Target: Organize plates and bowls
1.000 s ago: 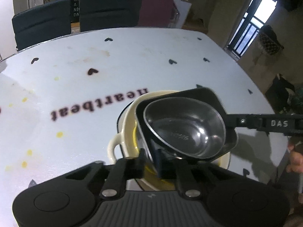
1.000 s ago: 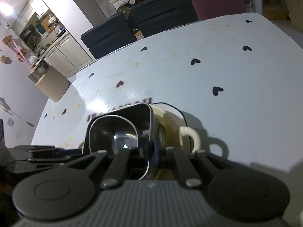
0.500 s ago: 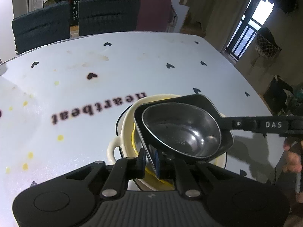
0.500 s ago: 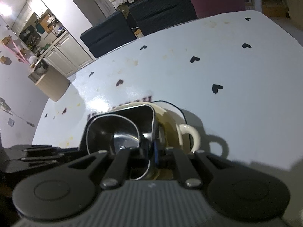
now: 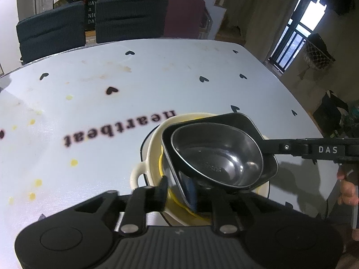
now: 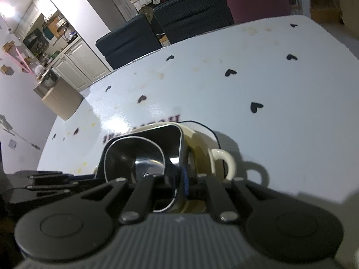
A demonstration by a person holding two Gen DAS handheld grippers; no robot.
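A dark square bowl [image 5: 244,123] holds a shiny steel bowl [image 5: 215,157] nested inside it. Both sit tilted in a cream two-handled dish [image 5: 154,143] on the white table. My left gripper [image 5: 179,190] has its jaws spread a little around the dark bowl's near rim. My right gripper [image 6: 179,179] straddles the opposite rim of the dark bowl [image 6: 172,134], jaws slightly parted; its arm [image 5: 314,150] shows at the right of the left wrist view. The steel bowl [image 6: 139,157] and the cream dish's handle [image 6: 222,161] show in the right wrist view.
The white table [image 5: 134,78] carries black heart marks, the word "heartbeat" [image 5: 119,127] and yellow spots. Dark chairs [image 5: 130,18] and a maroon chair [image 5: 184,15] stand along its far edge. A kitchen counter [image 6: 60,96] lies beyond the left edge.
The stacked bowls have come down into the cream dish. Both grippers' jaws have parted slightly from the dark bowl's rim.
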